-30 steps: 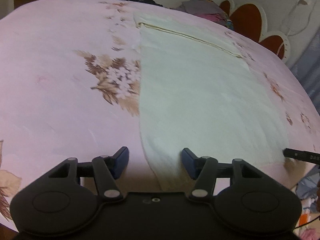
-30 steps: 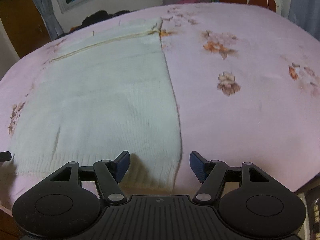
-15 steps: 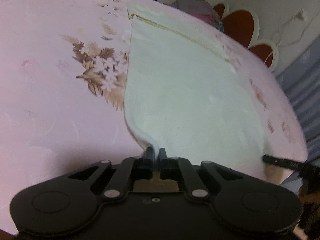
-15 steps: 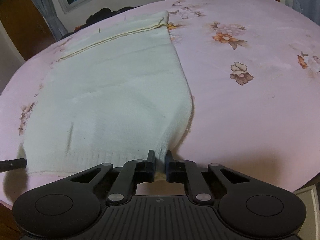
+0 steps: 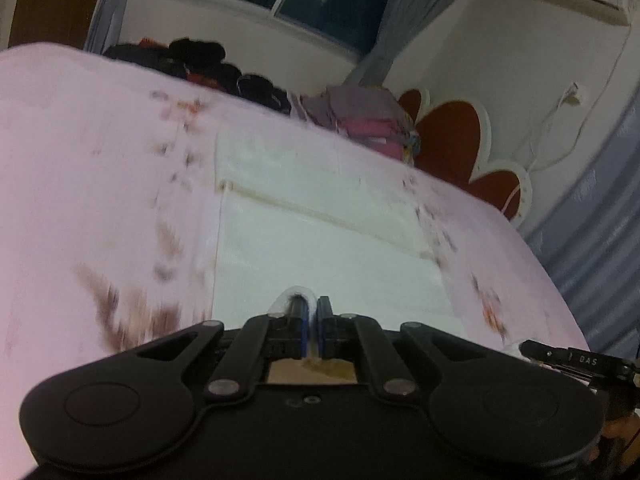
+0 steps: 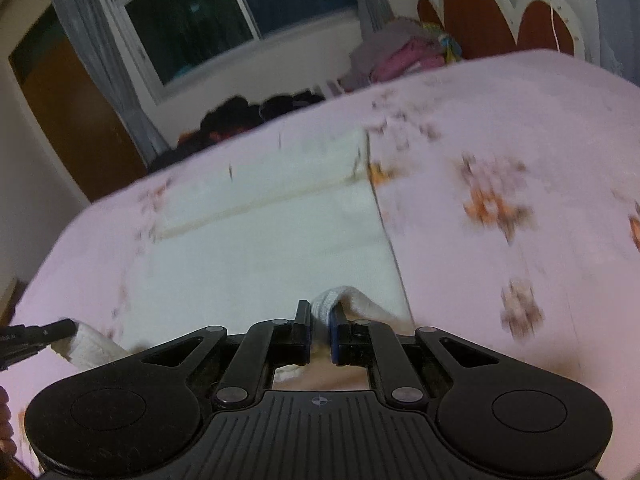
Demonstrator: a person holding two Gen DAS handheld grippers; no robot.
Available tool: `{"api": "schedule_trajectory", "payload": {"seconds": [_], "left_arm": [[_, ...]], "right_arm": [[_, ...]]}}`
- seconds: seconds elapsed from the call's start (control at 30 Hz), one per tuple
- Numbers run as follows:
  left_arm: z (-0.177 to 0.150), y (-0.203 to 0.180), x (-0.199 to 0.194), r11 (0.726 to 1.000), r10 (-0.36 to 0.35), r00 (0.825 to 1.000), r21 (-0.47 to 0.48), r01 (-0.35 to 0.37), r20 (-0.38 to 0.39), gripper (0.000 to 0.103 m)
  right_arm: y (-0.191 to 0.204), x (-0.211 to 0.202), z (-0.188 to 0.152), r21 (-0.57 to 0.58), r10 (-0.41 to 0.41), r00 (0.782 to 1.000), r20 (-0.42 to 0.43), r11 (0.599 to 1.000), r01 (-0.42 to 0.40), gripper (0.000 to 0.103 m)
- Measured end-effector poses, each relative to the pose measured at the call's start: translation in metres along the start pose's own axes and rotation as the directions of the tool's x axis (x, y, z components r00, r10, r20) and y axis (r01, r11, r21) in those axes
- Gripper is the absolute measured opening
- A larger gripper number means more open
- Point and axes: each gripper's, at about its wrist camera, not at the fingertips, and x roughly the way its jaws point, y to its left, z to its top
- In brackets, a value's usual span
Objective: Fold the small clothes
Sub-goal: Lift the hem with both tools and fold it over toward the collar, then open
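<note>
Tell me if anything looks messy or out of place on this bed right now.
Nothing looks wrong with the white sweater: it lies flat, near corners pinched in the left gripper and right gripper. The only untidy spots are loose piles of clothes at the far edge of the bed.

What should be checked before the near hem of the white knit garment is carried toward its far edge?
1. Left gripper pinches a hem corner: ok.
2. Right gripper pinches the other corner: ok.
3. White knit garment lies flat ahead: ok, though blurred.
4. Pink bedspread bare around the garment: ok.
5. Both corners lifted level with each other: cannot tell.
6. Clothes pile clear of the far edge: ok.
</note>
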Motion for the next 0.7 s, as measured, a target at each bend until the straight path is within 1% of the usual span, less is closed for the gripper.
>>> {"api": "schedule_trajectory", "payload": {"seconds": [0.2, 0.33, 0.57, 0.7], "left_arm": [[0.05, -0.001, 0.047, 1.0, 0.026, 0.998, 0.006, -0.026, 0.055, 0.004], [0.079, 0.001, 0.081, 0.999, 0.039, 0.996, -0.004, -0.038, 0.081, 0.004], [0.12, 0.007, 0.137, 0.996, 0.084, 0.99, -0.041, -0.08, 0.111, 0.004], [0.141, 0.018, 0.168, 0.991, 0.116, 0.988, -0.074, -0.108, 0.099, 0.004]], "right_arm": [[-0.002, 0.05, 0.057, -0.005, 0.016, 0.999, 0.05, 1.0, -0.016, 0.008], [-0.009, 0.093, 0.096, 0.017, 0.029, 0.997, 0.069, 0.999, -0.031, 0.008], [-0.025, 0.163, 0.143, 0.053, 0.025, 0.998, 0.053, 0.998, -0.028, 0.008], [-0.028, 0.2, 0.165, 0.072, 0.034, 0.999, 0.03, 0.997, -0.036, 0.008]]}}
